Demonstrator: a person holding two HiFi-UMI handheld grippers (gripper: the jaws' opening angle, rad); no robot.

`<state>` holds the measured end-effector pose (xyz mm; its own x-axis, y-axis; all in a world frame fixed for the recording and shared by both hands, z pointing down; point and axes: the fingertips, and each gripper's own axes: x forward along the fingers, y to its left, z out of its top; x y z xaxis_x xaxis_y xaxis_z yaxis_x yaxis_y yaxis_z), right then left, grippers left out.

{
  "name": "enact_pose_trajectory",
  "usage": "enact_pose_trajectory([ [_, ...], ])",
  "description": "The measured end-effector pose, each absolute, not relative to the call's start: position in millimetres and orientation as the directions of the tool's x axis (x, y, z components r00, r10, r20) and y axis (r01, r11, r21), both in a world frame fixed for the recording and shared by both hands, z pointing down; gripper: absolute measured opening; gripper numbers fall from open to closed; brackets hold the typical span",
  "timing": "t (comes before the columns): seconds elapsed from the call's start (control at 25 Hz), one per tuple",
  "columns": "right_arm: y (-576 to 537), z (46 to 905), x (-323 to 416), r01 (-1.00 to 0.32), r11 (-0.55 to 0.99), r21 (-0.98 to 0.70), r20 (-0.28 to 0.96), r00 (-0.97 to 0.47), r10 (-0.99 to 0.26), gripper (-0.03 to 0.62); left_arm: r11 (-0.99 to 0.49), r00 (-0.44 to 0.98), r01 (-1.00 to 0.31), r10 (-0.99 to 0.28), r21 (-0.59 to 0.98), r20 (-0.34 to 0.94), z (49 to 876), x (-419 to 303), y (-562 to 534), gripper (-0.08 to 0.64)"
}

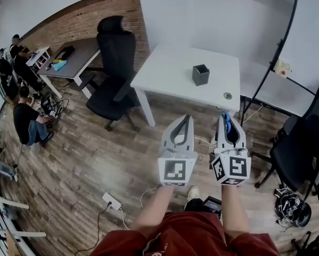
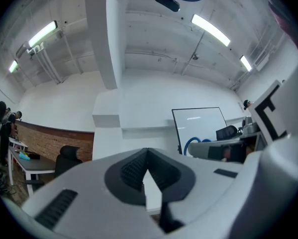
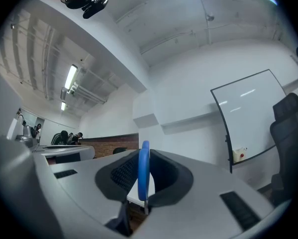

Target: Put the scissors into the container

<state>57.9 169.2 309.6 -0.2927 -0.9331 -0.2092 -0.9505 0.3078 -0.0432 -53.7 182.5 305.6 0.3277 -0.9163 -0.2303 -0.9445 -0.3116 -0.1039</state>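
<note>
Blue-handled scissors stand edge-on between the pads of my right gripper, which is shut on them; the right gripper view has the blue handle pinched upright in my right gripper. My left gripper is beside it on the left, shut with nothing in it, its tips meeting in the left gripper view. Both hang over the wooden floor, short of the white table. The container, a small dark square cup, stands upright on the table's right half.
A black office chair stands at the table's left side, another chair at the far right. A whiteboard stand rises behind the table. A power strip and cables lie on the floor. Several people sit by a desk far left.
</note>
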Motion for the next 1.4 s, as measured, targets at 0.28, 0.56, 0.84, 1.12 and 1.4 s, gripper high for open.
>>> enact_pose_trajectory([
  [0.28, 112.3, 306.9, 85.9, -0.940, 0.335, -0.068, -0.214, -0.314, -0.925, 0.057, -0.299, 0.320, -0.946, -0.924, -0.128, -0.210, 305.2, -16.6, 126.0, 0.011],
  [0.56, 64.5, 304.0, 118.0, -0.929, 0.365, -0.066, -0.223, -0.343, -0.912, 0.057, -0.280, 0.305, -0.950, -0.928, -0.140, -0.213, 302.5, 20.0, 79.6, 0.011],
  [0.84, 31.3, 303.6, 135.0, -0.926, 0.376, -0.043, -0.224, -0.358, -0.907, 0.057, -0.278, 0.304, -0.949, -0.932, -0.151, -0.196, 306.7, 41.6, 44.8, 0.011],
  [1.12, 1.7, 315.1, 138.7, -0.923, 0.381, -0.043, -0.205, -0.365, -0.908, 0.057, -0.269, 0.286, -0.957, -0.936, -0.109, -0.203, 310.9, 45.2, 18.3, 0.011],
  [1.4, -35.8, 320.2, 130.8, -0.926, 0.376, -0.028, -0.195, -0.364, -0.911, 0.057, -0.281, 0.295, -0.955, -0.935, -0.096, -0.197, 318.8, 38.5, -20.6, 0.011],
])
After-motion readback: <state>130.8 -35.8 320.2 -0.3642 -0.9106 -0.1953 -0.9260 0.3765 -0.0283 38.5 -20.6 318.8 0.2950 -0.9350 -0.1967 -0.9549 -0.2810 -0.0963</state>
